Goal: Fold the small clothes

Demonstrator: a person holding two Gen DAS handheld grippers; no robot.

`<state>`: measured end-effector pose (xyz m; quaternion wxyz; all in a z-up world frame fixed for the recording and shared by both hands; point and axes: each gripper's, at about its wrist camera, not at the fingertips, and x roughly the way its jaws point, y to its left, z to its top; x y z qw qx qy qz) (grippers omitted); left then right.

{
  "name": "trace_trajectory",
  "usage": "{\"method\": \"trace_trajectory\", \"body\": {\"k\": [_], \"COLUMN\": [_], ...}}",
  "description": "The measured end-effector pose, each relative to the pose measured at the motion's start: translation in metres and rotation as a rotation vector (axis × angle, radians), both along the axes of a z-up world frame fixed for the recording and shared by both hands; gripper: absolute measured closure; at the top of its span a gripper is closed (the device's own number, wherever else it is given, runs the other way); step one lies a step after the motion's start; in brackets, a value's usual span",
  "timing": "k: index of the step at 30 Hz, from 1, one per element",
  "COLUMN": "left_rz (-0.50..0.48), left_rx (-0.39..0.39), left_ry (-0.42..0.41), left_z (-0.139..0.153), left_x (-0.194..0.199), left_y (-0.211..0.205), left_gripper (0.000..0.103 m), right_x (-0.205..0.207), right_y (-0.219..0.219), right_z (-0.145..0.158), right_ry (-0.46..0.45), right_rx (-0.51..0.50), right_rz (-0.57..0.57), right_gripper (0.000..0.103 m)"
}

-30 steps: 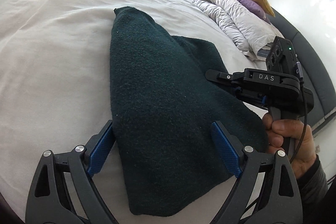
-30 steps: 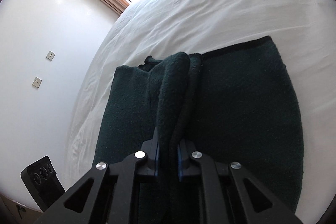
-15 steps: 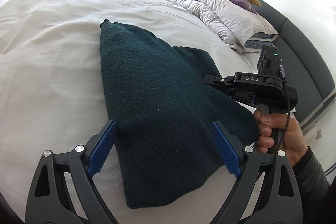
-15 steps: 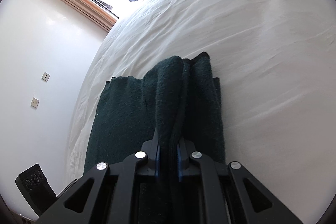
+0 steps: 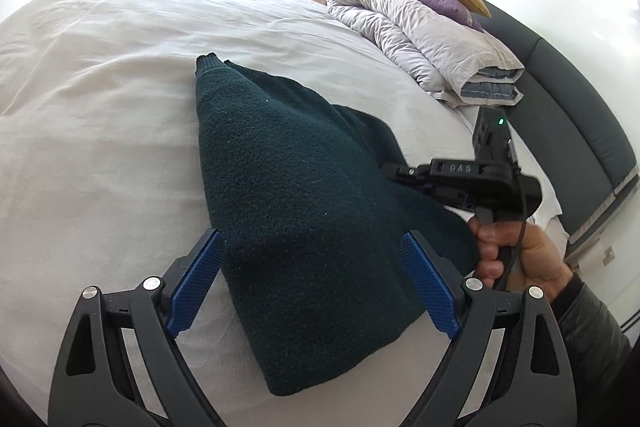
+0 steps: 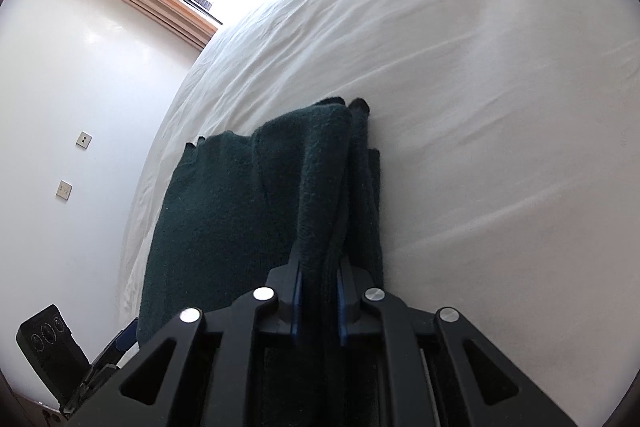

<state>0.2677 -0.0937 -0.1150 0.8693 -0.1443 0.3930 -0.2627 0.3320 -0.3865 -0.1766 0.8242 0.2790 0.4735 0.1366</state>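
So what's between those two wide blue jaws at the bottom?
The dark green garment on the white bed sheet lies between the left gripper jaws, seemingly unpinched, in the left wrist view.

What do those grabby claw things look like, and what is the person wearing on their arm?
Each gripper is black plastic with triangle-shaped holes and round silver bolts. The left gripper has blue bumpy pads. The right gripper has thin blue pads too, white letters on its side, a small green light and a black cable. The person's sleeve is dark grey.
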Motion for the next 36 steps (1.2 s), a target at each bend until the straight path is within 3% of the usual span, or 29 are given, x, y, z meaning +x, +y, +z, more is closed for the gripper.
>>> {"method": "trace_trajectory", "body": {"k": [3,4,5,6,7,9,13,15,18,20,24,28,32,34,36], "left_rz": [-0.007,-0.010,-0.009,-0.010,-0.010,-0.005,-0.010,-0.028,-0.059,-0.070,-0.063,-0.069,-0.053,-0.054,-0.065], "left_rx": [-0.001,0.006,0.014,0.016,0.018,0.025,0.062,0.069,0.100,0.137,0.165,0.204,0.220,0.214,0.209], "left_ry": [-0.025,-0.043,-0.059,-0.070,-0.076,-0.088,-0.127,-0.119,-0.104,-0.072,-0.094,-0.087,-0.092,-0.091,-0.092], "left_z": [0.005,0.009,0.012,0.016,0.018,0.023,0.030,0.028,0.016,0.002,-0.008,-0.014,-0.018,-0.019,-0.019], "left_x": [-0.005,-0.006,-0.007,-0.006,-0.004,0.001,0.009,0.010,0.010,0.010,0.006,0.009,0.010,0.010,0.011], "left_y": [0.001,0.002,0.003,0.005,0.006,0.008,0.004,-0.001,-0.011,-0.018,-0.023,-0.031,-0.038,-0.037,-0.035], "left_gripper": [0.013,0.013,0.013,0.013,0.013,0.013,0.018,0.026,0.027,0.027,0.027,0.028,0.028,0.028,0.028], "right_x": [-0.006,-0.008,-0.012,-0.017,-0.023,-0.035,-0.063,-0.078,-0.094,-0.097,-0.110,-0.127,-0.128,-0.122,-0.117], "right_y": [-0.011,-0.013,-0.013,-0.014,-0.013,-0.008,0.016,0.035,0.053,0.051,0.026,0.008,0.016,0.023,0.017], "right_z": [-0.002,0.003,0.009,0.016,0.025,0.044,0.070,0.071,0.059,0.051,0.052,0.056,0.059,0.061,0.060], "right_ry": [-0.017,-0.019,-0.024,-0.026,-0.031,-0.073,-0.160,-0.172,-0.153,-0.142,-0.137,-0.158,-0.181,-0.189,-0.176], "right_rx": [0.063,0.052,0.016,-0.032,-0.095,-0.156,-0.089,-0.063,-0.051,-0.034,0.018,0.021,0.115,0.083,0.044], "right_rz": [-0.026,-0.037,-0.055,-0.079,-0.106,-0.115,-0.051,0.001,0.054,0.046,-0.084,-0.171,-0.111,-0.098,-0.154], "right_gripper": [0.088,0.082,0.077,0.065,0.062,0.062,0.062,0.063,0.063,0.064,0.064,0.054,0.054,0.054,0.054]}}
